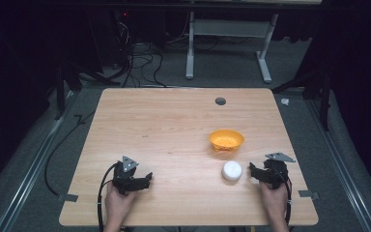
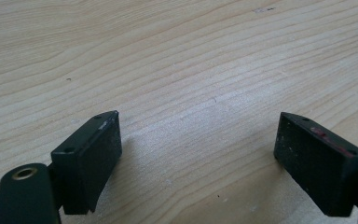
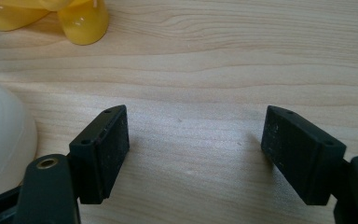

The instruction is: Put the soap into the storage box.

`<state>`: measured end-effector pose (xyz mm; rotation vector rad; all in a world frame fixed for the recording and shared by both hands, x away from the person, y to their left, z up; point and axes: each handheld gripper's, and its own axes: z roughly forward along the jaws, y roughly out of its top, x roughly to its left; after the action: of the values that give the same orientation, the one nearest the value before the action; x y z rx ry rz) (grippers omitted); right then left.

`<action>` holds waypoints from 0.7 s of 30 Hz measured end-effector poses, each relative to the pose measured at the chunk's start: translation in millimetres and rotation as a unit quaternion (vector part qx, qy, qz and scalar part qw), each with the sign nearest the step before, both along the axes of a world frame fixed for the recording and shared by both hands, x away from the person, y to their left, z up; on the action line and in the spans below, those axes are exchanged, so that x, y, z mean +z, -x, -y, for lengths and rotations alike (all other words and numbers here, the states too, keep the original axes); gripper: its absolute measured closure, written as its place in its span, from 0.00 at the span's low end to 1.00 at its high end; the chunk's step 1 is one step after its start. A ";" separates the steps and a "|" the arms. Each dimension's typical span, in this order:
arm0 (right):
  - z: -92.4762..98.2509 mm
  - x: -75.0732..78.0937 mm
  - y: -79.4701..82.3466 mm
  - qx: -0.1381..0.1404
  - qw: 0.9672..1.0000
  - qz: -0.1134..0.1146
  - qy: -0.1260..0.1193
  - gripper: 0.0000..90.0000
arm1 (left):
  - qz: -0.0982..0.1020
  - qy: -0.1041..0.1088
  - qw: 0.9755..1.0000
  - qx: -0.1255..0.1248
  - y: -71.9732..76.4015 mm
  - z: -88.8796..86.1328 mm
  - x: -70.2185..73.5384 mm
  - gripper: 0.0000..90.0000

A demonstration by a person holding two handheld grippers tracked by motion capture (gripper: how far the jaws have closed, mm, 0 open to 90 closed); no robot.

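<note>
Flanking white dome [image 1: 232,170]: yellow bowl [image 1: 226,139]; right gripper [image 1: 252,170]

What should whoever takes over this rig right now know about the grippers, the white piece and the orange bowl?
Left gripper: jaws wide open, empty, low over bare wood at the near left of the table.
Right gripper: jaws wide open, empty, just right of the white dome-shaped piece, not touching it.
Orange bowl: upright on the table, just beyond the white piece and apart from it.
Done: nothing grasped so far; both things sit on the table.
Left: probably close the right gripper on the white piece and deal with the bowl; the left gripper is free to steady the bowl.
</note>
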<state>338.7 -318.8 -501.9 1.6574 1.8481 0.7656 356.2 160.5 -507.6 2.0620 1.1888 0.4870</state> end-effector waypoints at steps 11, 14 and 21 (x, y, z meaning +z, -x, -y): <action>-0.2 -0.1 -0.3 0.002 1.000 0.000 -0.001 0.26 | 0.000 0.000 1.000 0.000 0.0 0.0 0.0 0.17; -0.5 -0.3 -0.7 0.008 1.000 -0.002 -0.001 0.23 | 0.000 0.000 1.000 0.000 0.0 0.0 0.0 0.17; -0.5 -0.3 -1.9 0.018 1.000 -0.005 -0.002 0.19 | 0.000 0.000 1.000 0.000 -0.2 -0.1 0.0 0.17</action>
<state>340.6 -318.4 -502.3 1.6386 1.8887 0.7769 356.4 160.6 -507.6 2.0620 1.1889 0.4867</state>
